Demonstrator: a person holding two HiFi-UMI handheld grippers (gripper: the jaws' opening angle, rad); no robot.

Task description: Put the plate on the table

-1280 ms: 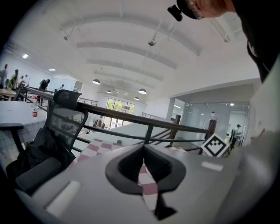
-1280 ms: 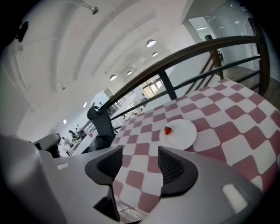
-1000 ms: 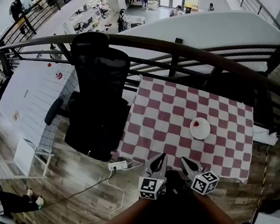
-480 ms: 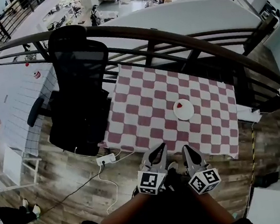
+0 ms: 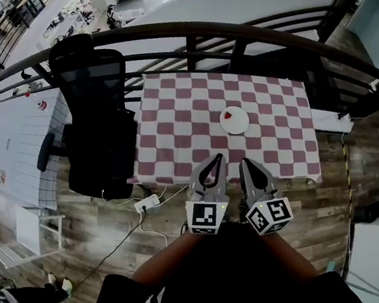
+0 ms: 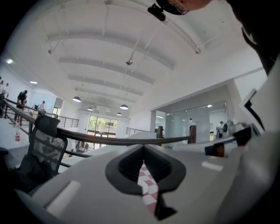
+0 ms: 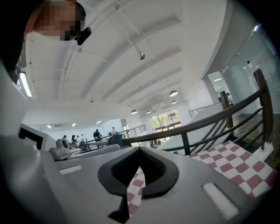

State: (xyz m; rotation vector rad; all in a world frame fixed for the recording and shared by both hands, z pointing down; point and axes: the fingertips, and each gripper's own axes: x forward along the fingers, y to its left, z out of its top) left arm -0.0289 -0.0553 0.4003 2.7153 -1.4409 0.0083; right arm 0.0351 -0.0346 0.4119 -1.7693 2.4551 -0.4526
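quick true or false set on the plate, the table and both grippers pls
1. The plate sits on the checked table. True.
2. The right gripper holds the plate. False: its fingers are shut on nothing, and the plate lies apart from it, further in on the table.
3. A black chair stands at the table's left edge in the head view. True.
4. The plate is bare. False: a small red thing lies on it.
5. The left gripper has its fingers spread wide. False: they are shut together, with nothing held.
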